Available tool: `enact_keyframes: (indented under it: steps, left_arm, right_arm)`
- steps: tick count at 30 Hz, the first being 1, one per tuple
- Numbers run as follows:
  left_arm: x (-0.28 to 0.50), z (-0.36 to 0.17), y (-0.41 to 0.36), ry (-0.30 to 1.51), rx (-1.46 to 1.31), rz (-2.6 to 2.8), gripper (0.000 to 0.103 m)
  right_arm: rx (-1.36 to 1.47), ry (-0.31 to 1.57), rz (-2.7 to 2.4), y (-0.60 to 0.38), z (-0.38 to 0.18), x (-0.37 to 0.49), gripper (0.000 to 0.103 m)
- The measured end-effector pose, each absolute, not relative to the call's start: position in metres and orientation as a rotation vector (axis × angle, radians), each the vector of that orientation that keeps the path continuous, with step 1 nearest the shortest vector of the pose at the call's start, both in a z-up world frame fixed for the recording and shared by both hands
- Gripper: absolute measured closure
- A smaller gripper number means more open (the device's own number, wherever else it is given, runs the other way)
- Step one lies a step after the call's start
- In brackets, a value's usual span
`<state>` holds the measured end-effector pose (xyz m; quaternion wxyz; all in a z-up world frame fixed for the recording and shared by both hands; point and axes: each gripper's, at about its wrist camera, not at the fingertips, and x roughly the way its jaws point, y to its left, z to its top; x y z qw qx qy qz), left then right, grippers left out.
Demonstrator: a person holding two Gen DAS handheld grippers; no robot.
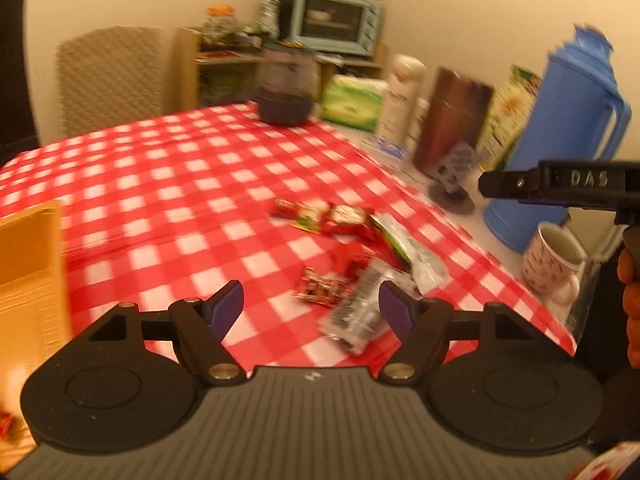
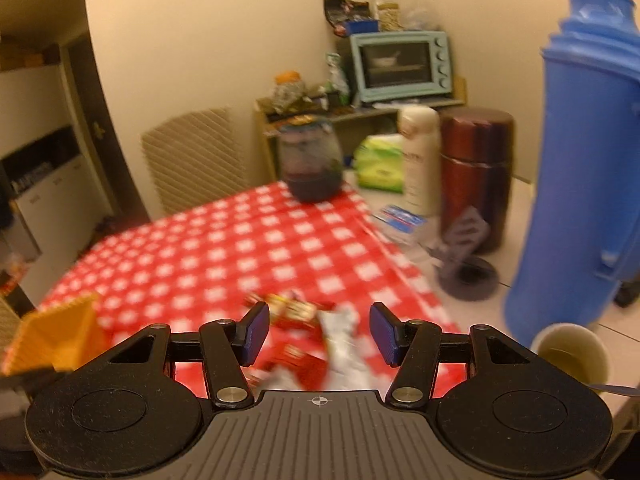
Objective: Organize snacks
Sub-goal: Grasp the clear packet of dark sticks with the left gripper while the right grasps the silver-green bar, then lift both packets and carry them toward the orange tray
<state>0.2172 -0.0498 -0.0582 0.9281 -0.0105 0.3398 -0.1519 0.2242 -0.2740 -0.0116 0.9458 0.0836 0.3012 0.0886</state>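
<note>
Two open claws hover over snack packets on a checked table.

Left claw (image 1: pixel 311 306) and right claw (image 2: pixel 319 330) both gape, holding nothing. Snack packets (image 1: pixel 344 264) lie scattered just ahead at 12 o'clock on the red-checked table (image 1: pixel 160 184). An orange basket (image 1: pixel 28 264) sits at 9 o'clock; a blue flask (image 2: pixel 580 184) stands at 2 o'clock.

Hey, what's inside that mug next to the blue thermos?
The mug holds a yellowish liquid, low down. Its bottom is hidden by the rim, and blur hides finer detail. The thermos stands just behind it.
</note>
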Motion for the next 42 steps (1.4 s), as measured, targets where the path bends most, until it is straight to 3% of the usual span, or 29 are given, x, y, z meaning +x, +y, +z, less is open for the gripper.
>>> enact_keyframes:
  steps: [4,10,16,21,35,37,38,42]
  left_arm:
    - [0.233,-0.08,-0.076,0.719,0.067,-0.381,0.035]
    - [0.255,-0.11,-0.103,0.748,0.147,-0.452,0.06]
    - [0.266,-0.125,-0.113,0.767,0.198,-0.51,0.06]
    - [0.262,-0.125,-0.111,0.776,0.185,-0.496,0.067]
    - [0.226,-0.122,-0.055,0.822,0.074,-0.228,0.068]
    - [0.223,-0.124,-0.054,0.819,0.083,-0.229,0.068]
    - [0.222,-0.124,-0.055,0.817,0.092,-0.229,0.068]
    - [0.22,-0.124,-0.055,0.815,0.094,-0.231,0.067]
  right_arm:
    - [0.142,0.659,0.16,-0.288,-0.046,0.228,0.047]
    - [0.119,0.707,0.151,-0.296,-0.086,0.239,0.047]
    - [0.105,0.725,0.165,-0.294,-0.105,0.257,0.047]
    - [0.084,0.72,0.191,-0.288,-0.112,0.271,0.047]
    - [-0.056,0.711,0.249,-0.258,-0.131,0.297,0.048]
    - [-0.063,0.714,0.252,-0.257,-0.133,0.298,0.057]
    - [-0.059,0.713,0.258,-0.257,-0.133,0.297,0.068]
    - [-0.059,0.713,0.264,-0.258,-0.131,0.288,0.082]
